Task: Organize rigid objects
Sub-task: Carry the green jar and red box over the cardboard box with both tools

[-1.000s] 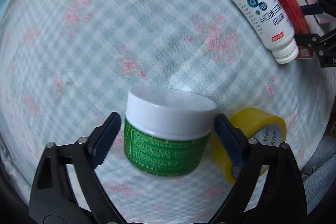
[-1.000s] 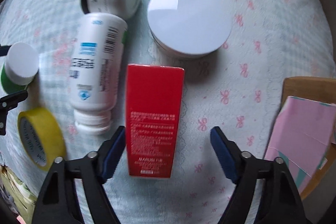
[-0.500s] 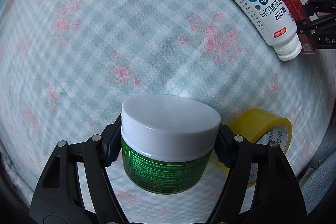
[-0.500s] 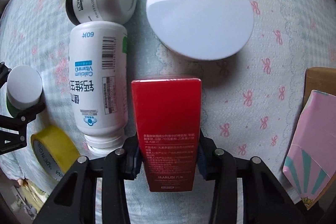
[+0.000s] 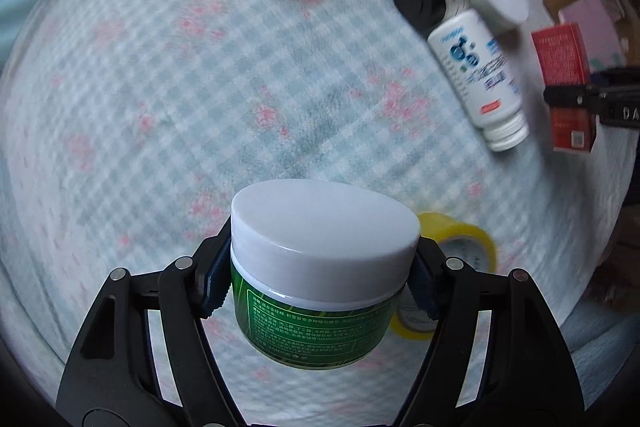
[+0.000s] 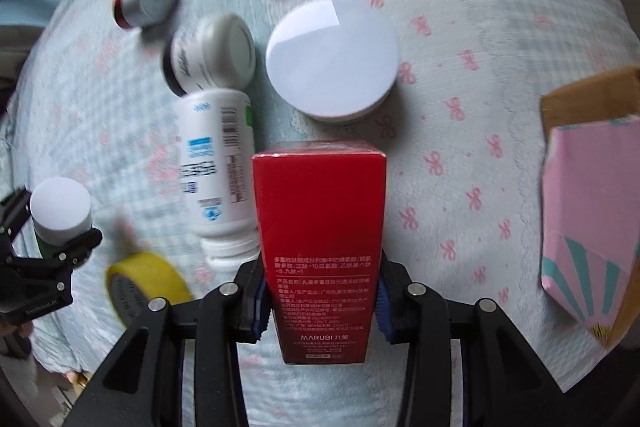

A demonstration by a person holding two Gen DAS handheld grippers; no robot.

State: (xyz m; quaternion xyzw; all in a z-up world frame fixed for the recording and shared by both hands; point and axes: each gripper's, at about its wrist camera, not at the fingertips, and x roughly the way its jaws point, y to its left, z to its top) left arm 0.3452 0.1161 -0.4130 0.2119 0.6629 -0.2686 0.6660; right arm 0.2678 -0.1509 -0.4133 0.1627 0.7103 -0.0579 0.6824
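Left gripper clamps the green jar with white lid just under the lid, clear of the checked cloth; its green label text is too small to read. Right gripper pinches the red box, printed "MARUBI" low on its face, above the bow-print cloth. White bottle lies on its side beside the box, label blurred; yellow tape roll near it
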